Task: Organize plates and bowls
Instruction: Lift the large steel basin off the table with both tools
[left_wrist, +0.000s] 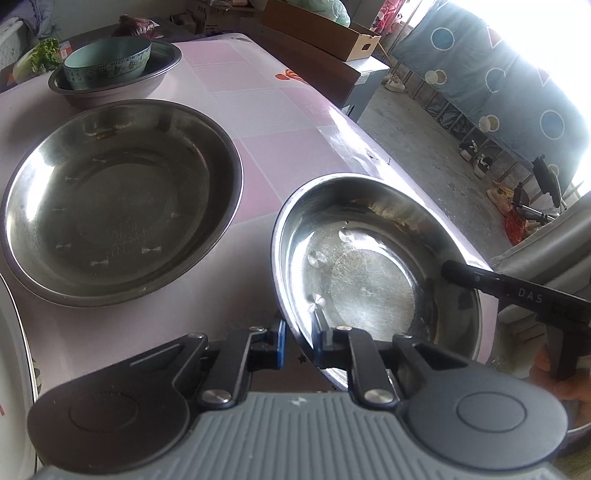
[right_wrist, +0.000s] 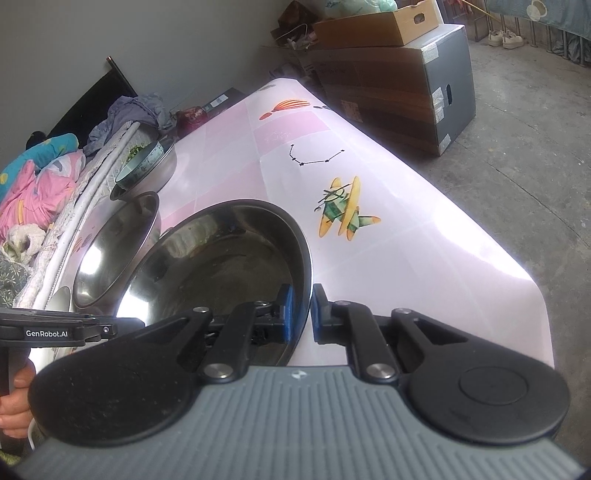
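A small steel bowl (left_wrist: 369, 280) hangs tilted over the pink table (left_wrist: 288, 147), near its right edge. My left gripper (left_wrist: 298, 341) is shut on the bowl's near rim, one blue pad inside and one outside. My right gripper (right_wrist: 302, 314) is shut on the opposite rim of the same bowl (right_wrist: 229, 266); its black finger (left_wrist: 465, 275) shows at the bowl's right side in the left wrist view. A large steel basin (left_wrist: 118, 199) sits to the left. Farther back a green bowl (left_wrist: 107, 62) rests inside another steel bowl (left_wrist: 147, 81).
A white plate's rim (left_wrist: 14, 350) shows at the far left edge. Cardboard boxes (right_wrist: 399, 81) stand past the table's far end, with concrete floor (right_wrist: 535, 166) to the right. Bedding (right_wrist: 40, 181) lies along the table's left side.
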